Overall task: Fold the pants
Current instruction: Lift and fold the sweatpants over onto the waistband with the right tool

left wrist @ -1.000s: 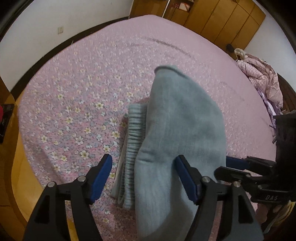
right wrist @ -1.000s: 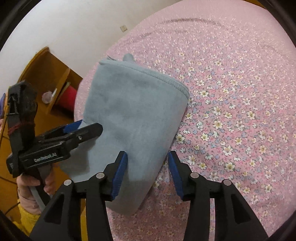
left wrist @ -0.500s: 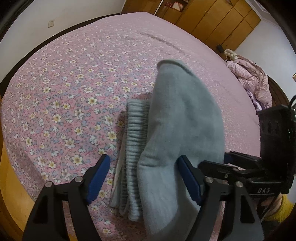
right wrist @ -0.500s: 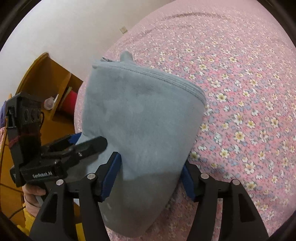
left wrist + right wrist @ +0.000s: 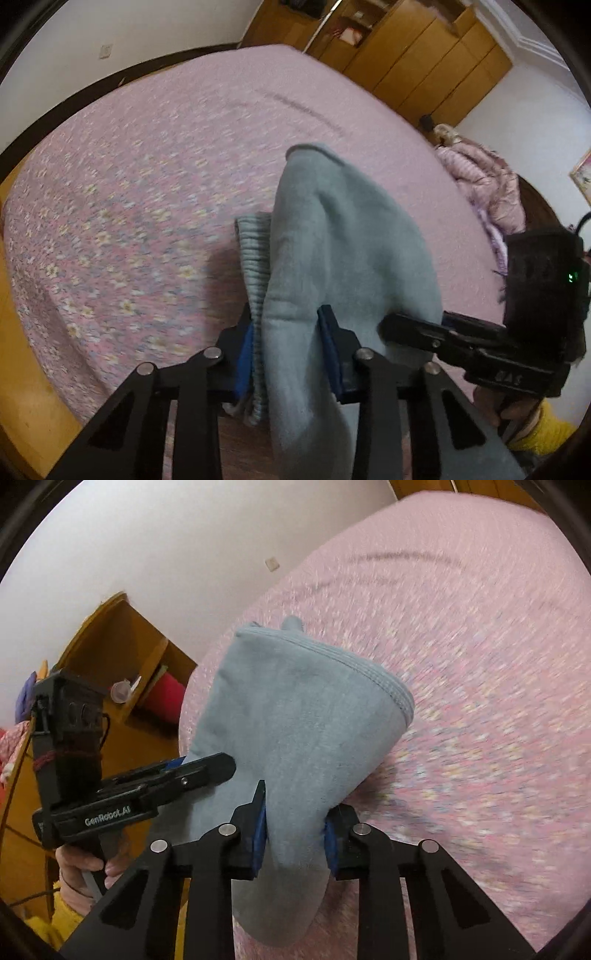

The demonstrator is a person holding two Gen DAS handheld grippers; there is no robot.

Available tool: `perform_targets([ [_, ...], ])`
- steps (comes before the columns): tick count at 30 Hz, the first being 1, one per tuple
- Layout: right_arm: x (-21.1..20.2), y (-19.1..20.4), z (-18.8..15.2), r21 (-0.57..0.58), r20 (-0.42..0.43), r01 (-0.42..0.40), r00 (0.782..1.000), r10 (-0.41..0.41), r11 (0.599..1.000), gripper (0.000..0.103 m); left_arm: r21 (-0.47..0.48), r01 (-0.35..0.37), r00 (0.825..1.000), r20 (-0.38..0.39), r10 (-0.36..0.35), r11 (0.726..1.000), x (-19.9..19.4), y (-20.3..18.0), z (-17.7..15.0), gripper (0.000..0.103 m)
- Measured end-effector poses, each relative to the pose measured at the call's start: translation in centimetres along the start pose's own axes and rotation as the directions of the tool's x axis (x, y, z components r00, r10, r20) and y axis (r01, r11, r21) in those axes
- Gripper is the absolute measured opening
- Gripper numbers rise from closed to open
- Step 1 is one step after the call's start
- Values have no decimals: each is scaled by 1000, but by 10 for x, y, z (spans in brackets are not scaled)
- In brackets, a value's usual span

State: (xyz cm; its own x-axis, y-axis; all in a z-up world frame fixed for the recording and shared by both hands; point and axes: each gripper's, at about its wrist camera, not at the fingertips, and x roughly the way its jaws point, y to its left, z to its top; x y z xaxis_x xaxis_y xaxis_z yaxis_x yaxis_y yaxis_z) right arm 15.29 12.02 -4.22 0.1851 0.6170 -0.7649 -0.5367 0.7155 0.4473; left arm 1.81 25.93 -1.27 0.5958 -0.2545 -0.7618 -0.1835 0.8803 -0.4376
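Observation:
Folded grey-blue pants (image 5: pixel 343 236) lie on the pink floral bedspread (image 5: pixel 147 177), with the ribbed waistband (image 5: pixel 255 258) showing along their left side. My left gripper (image 5: pixel 290 350) is shut on the near edge of the folded pants. In the right wrist view the same pants (image 5: pixel 306 709) rise from my right gripper (image 5: pixel 295 834), which is shut on the near right part of the bundle. The left gripper (image 5: pixel 207 768) shows there at the left, held by a hand. The right gripper's finger (image 5: pixel 413 328) touches the pants in the left wrist view.
A pink padded jacket (image 5: pixel 484 184) lies at the bed's far right. Wooden wardrobes (image 5: pixel 424 55) stand behind the bed. A wooden shelf unit (image 5: pixel 122 657) with a red item stands by the wall at the left. The bed's wooden edge runs along the near left.
Both grippers went from open around the pants to shut on their near edge. The views are blurred and the bundle stands higher.

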Motion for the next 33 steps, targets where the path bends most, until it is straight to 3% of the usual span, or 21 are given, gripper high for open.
perform_targets([
  [8,-86,-46,0,9,13,48,999,-48,999,26,89,79,995,47,-83,993,13,-92,3,34],
  [14,-145,-94,-6,60,28,133,990,-135,989,27,150,168,986,-14,-168,974,50,-170,10,34],
  [18,-178,-119,-8,78,34,205,978,-208,976,27,196,191,981,-49,-185,962,71,-216,18,34],
  [25,-202,-160,-9,105,23,266,963,-269,958,28,235,197,979,-106,-176,952,113,-261,31,34],
  [33,-180,-209,-2,164,3,330,942,-336,929,29,230,178,975,-173,-140,957,176,-265,50,34],
])
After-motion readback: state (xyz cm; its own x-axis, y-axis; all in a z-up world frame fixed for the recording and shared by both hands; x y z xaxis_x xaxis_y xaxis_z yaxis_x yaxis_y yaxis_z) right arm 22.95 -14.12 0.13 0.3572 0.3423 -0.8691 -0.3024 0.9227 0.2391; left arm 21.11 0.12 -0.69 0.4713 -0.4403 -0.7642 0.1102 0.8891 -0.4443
